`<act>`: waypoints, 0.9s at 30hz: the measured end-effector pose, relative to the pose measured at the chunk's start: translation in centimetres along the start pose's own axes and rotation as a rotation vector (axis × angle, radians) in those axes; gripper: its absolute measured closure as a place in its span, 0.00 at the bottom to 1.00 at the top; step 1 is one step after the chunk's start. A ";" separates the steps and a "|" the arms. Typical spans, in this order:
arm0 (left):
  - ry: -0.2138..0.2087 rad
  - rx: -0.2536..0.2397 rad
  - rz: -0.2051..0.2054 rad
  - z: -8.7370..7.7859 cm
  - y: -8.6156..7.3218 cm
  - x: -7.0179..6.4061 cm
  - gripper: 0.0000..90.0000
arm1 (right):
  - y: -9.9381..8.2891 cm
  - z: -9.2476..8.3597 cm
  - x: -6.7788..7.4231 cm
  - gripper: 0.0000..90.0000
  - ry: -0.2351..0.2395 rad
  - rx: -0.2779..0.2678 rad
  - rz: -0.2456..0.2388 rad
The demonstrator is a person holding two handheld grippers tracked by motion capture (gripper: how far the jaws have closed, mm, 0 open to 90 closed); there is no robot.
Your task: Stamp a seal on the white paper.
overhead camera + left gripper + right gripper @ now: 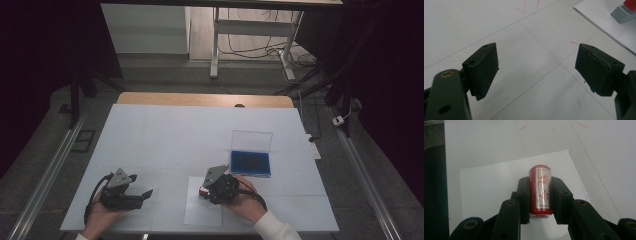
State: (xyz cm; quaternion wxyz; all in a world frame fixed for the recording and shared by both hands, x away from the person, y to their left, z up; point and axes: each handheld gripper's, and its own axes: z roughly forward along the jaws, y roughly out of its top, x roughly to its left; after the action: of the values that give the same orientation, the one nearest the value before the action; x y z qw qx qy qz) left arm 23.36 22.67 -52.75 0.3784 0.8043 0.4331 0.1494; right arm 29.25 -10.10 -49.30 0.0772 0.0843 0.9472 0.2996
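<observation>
A red cylindrical stamp (pixel 541 190) with a silver label of red characters sits between the pads of my right gripper (pixel 540 201), which is shut on it. In the high view this gripper (pixel 205 191) holds the stamp (pixel 202 190) over the upper left part of a white paper sheet (pixel 200 214). The left gripper view catches the stamp's grey and red end (pixel 625 11) down at the sheet (pixel 607 26). My left gripper (pixel 536 70) is open and holds nothing. It rests low over the mat at the front left (pixel 145 194).
A blue ink pad (pixel 250 163) in a clear case with its lid raised stands just behind and right of the right hand. A pale mat (pixel 175 135) covers the wooden table. Its front edge is close to both hands.
</observation>
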 end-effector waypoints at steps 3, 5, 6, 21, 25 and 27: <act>0.001 0.001 -0.001 0.0 0.0 0.0 0.21 | 0.0 0.0 -0.1 0.79 0.007 0.007 0.013; 0.001 0.000 -0.001 0.0 0.0 0.0 0.21 | -0.1 0.1 -0.1 0.79 0.008 0.010 0.011; 0.000 0.000 -0.001 0.0 0.0 0.0 0.21 | -0.1 0.2 -0.2 0.79 0.011 0.014 0.014; 0.001 0.003 -0.001 0.0 0.0 0.0 0.21 | -0.3 0.4 -0.2 0.79 0.016 0.010 0.022; 0.004 0.006 0.000 0.1 0.0 0.0 0.21 | -0.4 0.4 -0.2 0.79 0.019 0.006 0.021; 0.002 0.005 -0.002 0.1 0.0 0.0 0.21 | -0.4 0.4 -0.3 0.79 0.019 -0.001 0.020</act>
State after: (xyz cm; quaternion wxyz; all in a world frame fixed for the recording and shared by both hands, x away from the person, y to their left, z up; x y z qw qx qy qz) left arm 23.40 22.68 -52.83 0.3760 0.8046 0.4348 0.1489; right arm 29.53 -10.28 -49.85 0.0652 0.0907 0.9469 0.3015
